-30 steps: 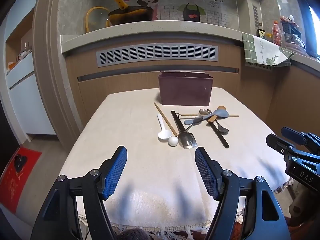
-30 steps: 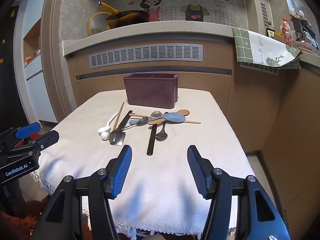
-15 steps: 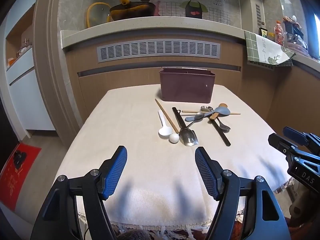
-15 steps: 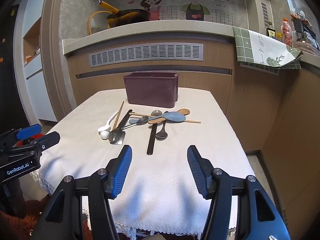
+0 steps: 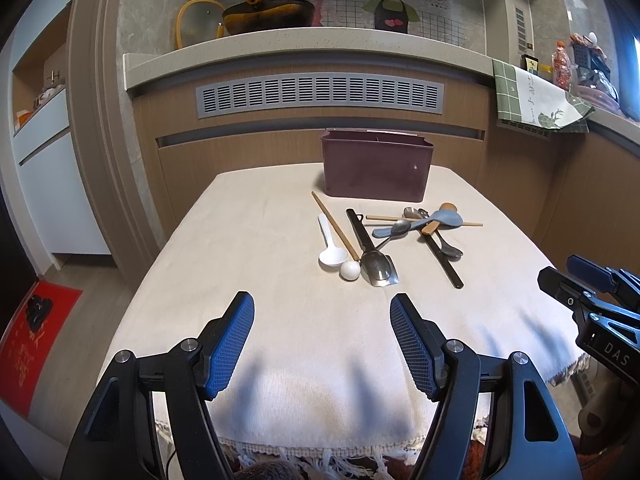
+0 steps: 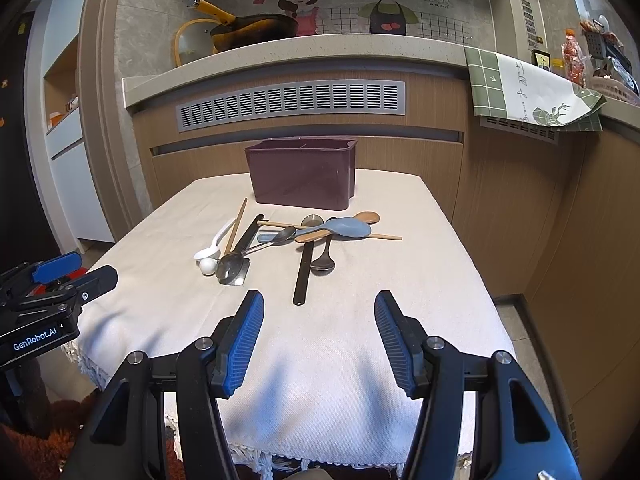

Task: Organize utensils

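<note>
A dark maroon utensil bin point(image 5: 377, 169) point(image 6: 302, 178) stands at the far end of a table under a cream cloth point(image 5: 280, 280) point(image 6: 344, 320). In front of it lies a loose pile: a white spoon point(image 5: 331, 245) point(image 6: 214, 242), wooden chopsticks point(image 5: 335, 225) point(image 6: 236, 225), a metal scoop with a black handle point(image 5: 376, 266) point(image 6: 234, 268), a blue-grey rice paddle point(image 5: 436, 221) point(image 6: 344, 229), a wooden spoon point(image 6: 340, 227), metal spoons point(image 6: 323, 260) and a black flat utensil point(image 5: 444, 258) point(image 6: 303, 270). My left gripper point(image 5: 322, 322) and right gripper point(image 6: 319, 316) hover open and empty over the near edge.
A counter with a vent grille point(image 5: 320, 94) runs behind the table. A black pan point(image 5: 266, 14) sits on it, and a green checked towel point(image 6: 532, 92) hangs over its right end. A red mat point(image 5: 32, 344) lies on the floor at left.
The left wrist view has tilted down slightly, so the table and bin sit a little higher in frame. The utensils have not moved and both grippers stay open.
</note>
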